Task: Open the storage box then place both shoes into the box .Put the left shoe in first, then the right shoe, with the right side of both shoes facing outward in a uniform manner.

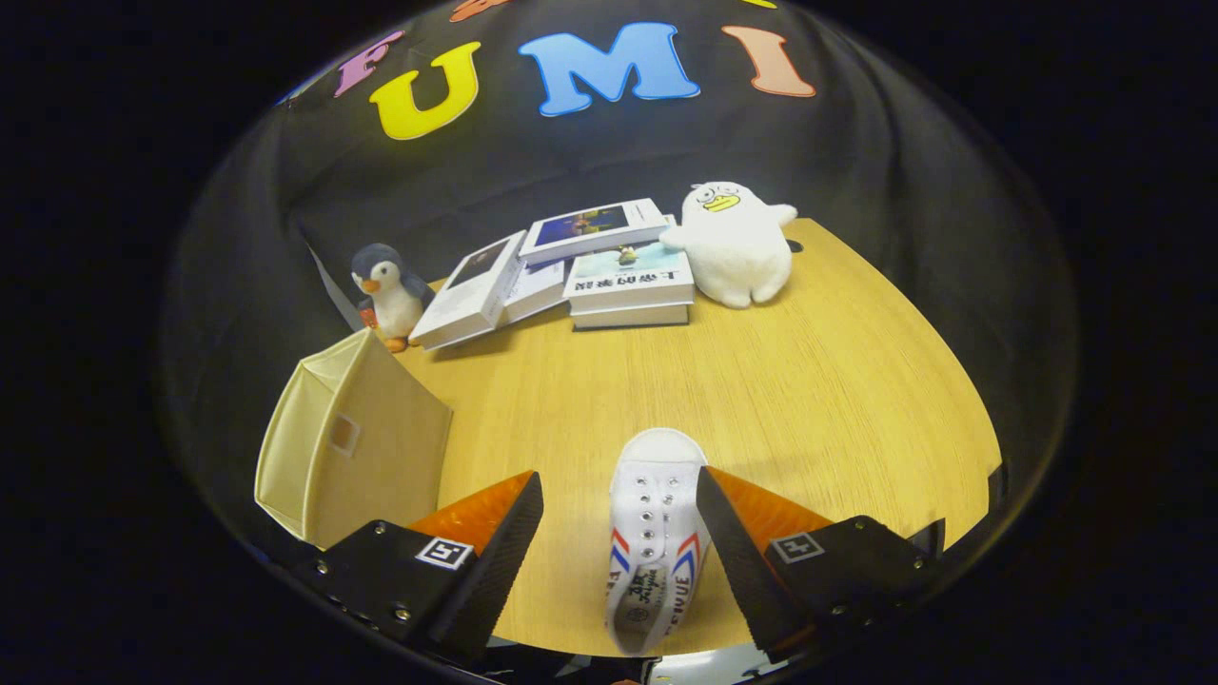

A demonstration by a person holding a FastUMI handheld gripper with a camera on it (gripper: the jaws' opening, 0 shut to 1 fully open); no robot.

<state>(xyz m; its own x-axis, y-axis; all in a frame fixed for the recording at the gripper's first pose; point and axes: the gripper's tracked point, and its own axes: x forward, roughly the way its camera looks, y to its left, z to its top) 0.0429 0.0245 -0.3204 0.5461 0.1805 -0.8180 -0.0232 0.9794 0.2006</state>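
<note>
This is a staged recording booth dressed to look like a corner of a home, not a lived-in room: a black cloth wall hangs in folds close behind a rounded wood-grain counter and closes off everything beyond it. The props on the counter are household ones, namely a loose pile of books, a plush penguin and a white plush duck at the back, a beige fabric storage box and a white canvas shoe. The hand-held gripper, its fingers spread apart on either side of the shoe and bearing square tracking markers, marks the place as a data-collection set.
</note>
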